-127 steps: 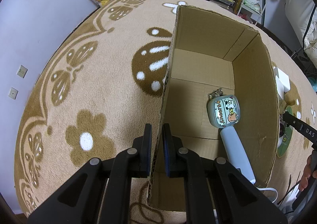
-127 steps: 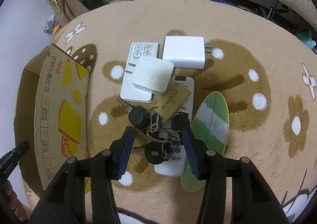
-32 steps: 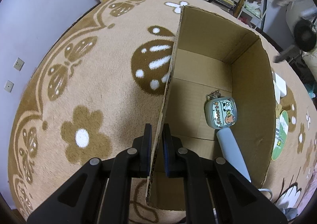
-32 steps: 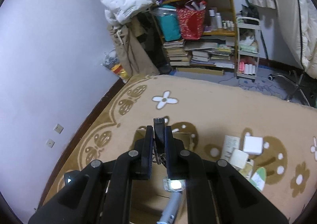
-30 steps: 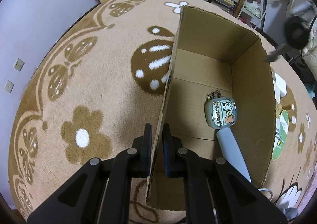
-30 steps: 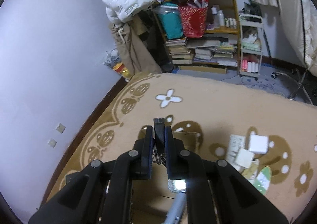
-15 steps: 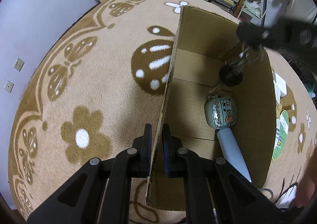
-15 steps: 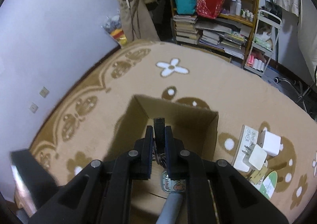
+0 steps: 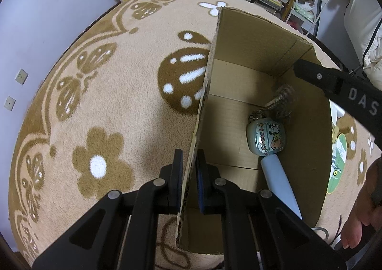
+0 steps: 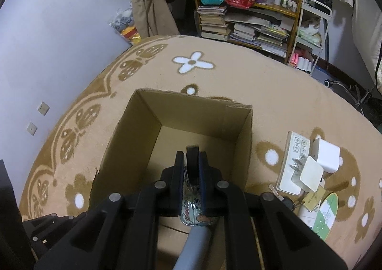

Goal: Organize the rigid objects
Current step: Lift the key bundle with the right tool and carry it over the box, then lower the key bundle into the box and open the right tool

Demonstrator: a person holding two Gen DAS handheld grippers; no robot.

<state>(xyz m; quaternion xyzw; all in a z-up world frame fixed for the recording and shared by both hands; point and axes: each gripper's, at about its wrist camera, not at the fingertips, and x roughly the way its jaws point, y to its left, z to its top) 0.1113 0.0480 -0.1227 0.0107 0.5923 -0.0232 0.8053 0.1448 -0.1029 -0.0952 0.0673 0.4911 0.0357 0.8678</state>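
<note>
An open cardboard box [image 9: 238, 84] stands on the patterned rug. My left gripper [image 9: 188, 169] is shut on the box's left wall and holds it. My right gripper [image 10: 191, 165] is shut on a black key fob [image 10: 192, 154] with a key bunch hanging below, inside the box. In the left wrist view the hanging keys [image 9: 283, 100] are a blur under the right gripper's arm [image 9: 339, 88]. A handheld fan [image 9: 267, 137] with a cartoon face and pale blue handle lies on the box floor; it also shows in the right wrist view [image 10: 195, 215].
Right of the box on the rug lie a white remote [image 10: 294, 158], two white chargers [image 10: 326, 155], a tan tag [image 10: 314, 198] and a green oval remote [image 10: 327, 212]. A bookshelf [image 10: 250, 14] and a wall stand behind. A hand [image 9: 358, 229] shows at lower right.
My right gripper picked the key bunch off the rug, carried it over the box and has lowered it inside. The left gripper has kept its hold on the box wall.
</note>
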